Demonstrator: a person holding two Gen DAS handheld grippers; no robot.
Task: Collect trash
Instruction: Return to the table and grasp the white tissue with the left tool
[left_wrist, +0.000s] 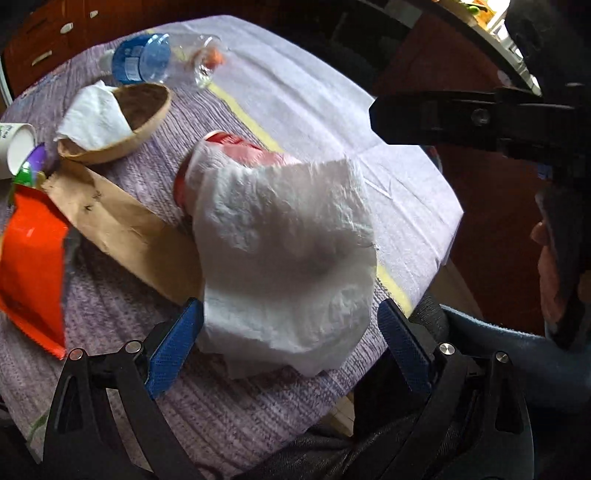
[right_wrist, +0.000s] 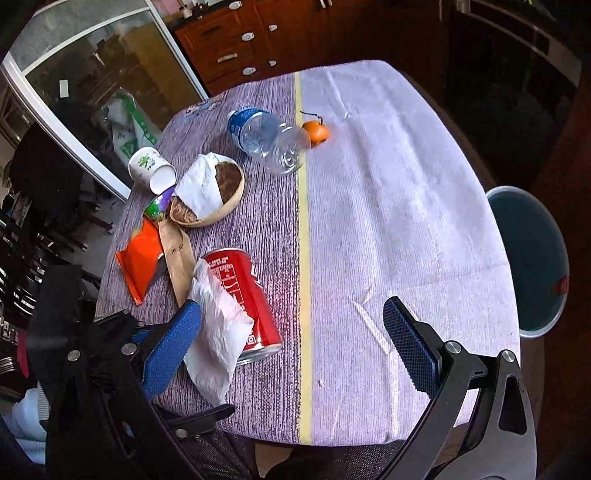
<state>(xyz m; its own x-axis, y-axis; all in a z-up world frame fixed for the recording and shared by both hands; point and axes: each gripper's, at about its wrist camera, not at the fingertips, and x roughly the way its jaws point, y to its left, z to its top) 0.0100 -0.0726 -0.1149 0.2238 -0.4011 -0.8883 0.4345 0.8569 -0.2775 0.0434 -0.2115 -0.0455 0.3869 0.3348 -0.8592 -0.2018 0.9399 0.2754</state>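
Left wrist view, crumpled napkin (left_wrist: 284, 258) between spread left tongs (left_wrist: 290, 328), against red can (left_wrist: 236, 147)

Table (right_wrist: 388, 221) sits mid-room under a cloth, purple-grey on one half, pale lilac on the other, yellow stripe (right_wrist: 303, 229) between them. Daylight hits the pale half hard; the room around it is dim. Beyond the table's far edge: reddish wood drawer cabinet (right_wrist: 236, 48) with pale oval pulls. Far-left of the table: white-framed glass door (right_wrist: 92, 81), reflective, clutter behind it. Right of the table, low on the dark floor: round teal-lined bin (right_wrist: 532, 258).
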